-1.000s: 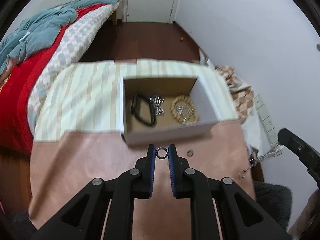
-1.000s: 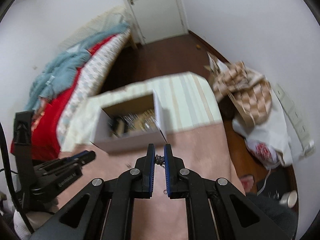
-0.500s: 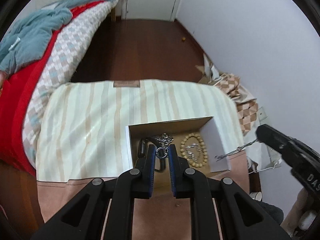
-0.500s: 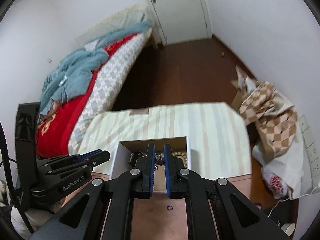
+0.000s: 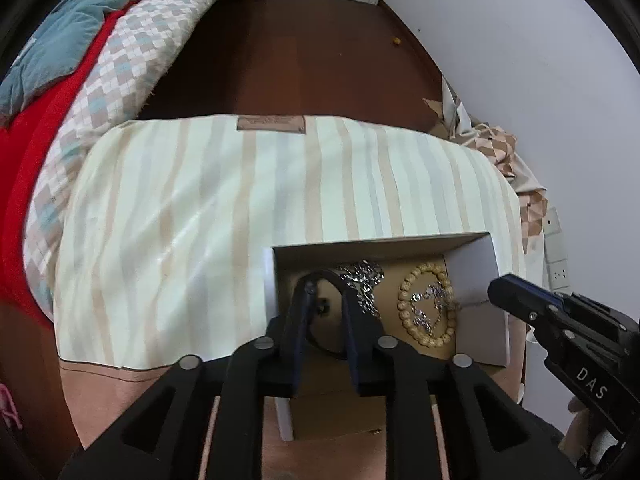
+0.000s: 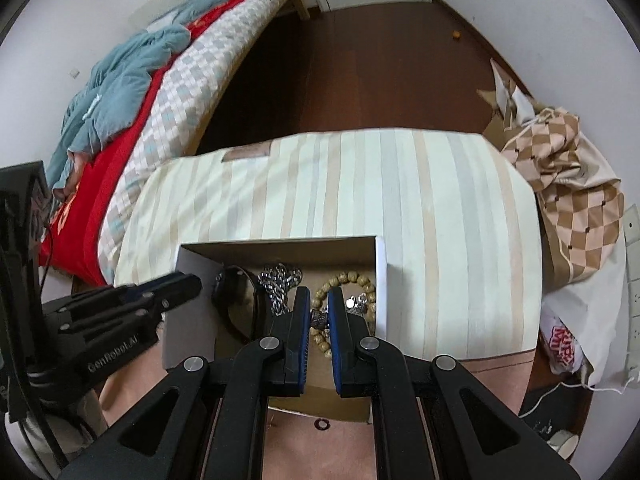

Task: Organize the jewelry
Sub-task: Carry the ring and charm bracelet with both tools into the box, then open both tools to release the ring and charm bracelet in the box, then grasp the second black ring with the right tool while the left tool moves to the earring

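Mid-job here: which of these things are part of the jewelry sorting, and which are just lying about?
Job: box, bead bracelet, silver chain, black band, loose ring, small piece in right gripper.
Lying about: blue blanket, checked bag.

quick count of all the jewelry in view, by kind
bead bracelet: 1
black band: 1
silver chain heaps: 2
small rings: 2
silver piece pinched in right gripper: 1
total: 7

Table, striped-and-pink cloth [image 6: 420,208]; open cardboard box [image 6: 381,276] on it; small ring [image 6: 322,424] beside box.
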`<state>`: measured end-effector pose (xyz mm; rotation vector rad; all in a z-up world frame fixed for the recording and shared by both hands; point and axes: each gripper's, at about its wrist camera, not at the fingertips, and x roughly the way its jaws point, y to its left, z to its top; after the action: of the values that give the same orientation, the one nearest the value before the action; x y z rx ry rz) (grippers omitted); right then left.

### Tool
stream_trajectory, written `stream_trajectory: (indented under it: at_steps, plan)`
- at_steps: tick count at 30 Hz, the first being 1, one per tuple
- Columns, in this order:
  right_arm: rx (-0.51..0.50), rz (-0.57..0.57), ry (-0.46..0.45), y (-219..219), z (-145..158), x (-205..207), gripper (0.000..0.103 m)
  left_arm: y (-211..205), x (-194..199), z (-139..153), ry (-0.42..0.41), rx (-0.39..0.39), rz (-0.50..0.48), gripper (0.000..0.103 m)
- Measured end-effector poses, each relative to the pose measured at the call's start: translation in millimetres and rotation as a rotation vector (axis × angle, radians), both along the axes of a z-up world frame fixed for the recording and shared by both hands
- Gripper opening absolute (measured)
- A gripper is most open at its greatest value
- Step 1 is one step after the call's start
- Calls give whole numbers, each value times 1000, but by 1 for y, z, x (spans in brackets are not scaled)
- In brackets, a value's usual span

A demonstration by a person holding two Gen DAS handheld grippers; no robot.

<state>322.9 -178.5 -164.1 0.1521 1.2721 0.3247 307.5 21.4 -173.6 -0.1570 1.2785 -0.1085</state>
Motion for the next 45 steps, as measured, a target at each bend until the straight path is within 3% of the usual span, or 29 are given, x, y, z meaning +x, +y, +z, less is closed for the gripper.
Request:
stream_trajectory:
  at_steps: [2, 4, 6, 8, 10, 11, 12, 13, 15, 19, 28, 45]
  plan:
    - [-13, 2, 4, 0, 0, 0, 14, 1, -2, 4, -18, 25, 6, 40]
    - [-28, -1, -3, -1, 2, -2, 36, 2, -5, 10, -40, 55, 16, 70]
    - [-42, -1, -15, 0, 6, -4, 55, 5, -6, 15, -61, 73, 23, 71]
    - [-63, 0, -31, 1, 11, -9, 58, 6, -9, 20, -73, 109, 29, 75]
    - [-90, 3, -46, 2, 15, -13, 58, 8, -13, 24, -94, 141, 34, 93]
    - [-112, 1, -57, 3, 17, -17, 59, 8, -15, 26, -104, 160, 36, 97]
    - [-135, 1, -68, 4, 18, -20, 69, 8, -18, 28, -116, 188, 39, 102]
    - [-157, -1, -75, 5, 19, -23, 82, 8, -21, 30, -124, 208, 41, 103]
    - [-196, -4, -91, 6, 20, -29, 94, 9, -28, 31, -137, 237, 46, 103]
    - [-257, -18, -106, 7, 17, -43, 101, 11, -44, 32, -164, 274, 55, 103]
    - [-301, -46, -165, 7, 29, -71, 102, 11, -78, 45, -212, 295, 90, 103]
    - [-304, -110, -368, -4, 113, -134, 102, 8, -138, 111, -373, 282, 135, 103]
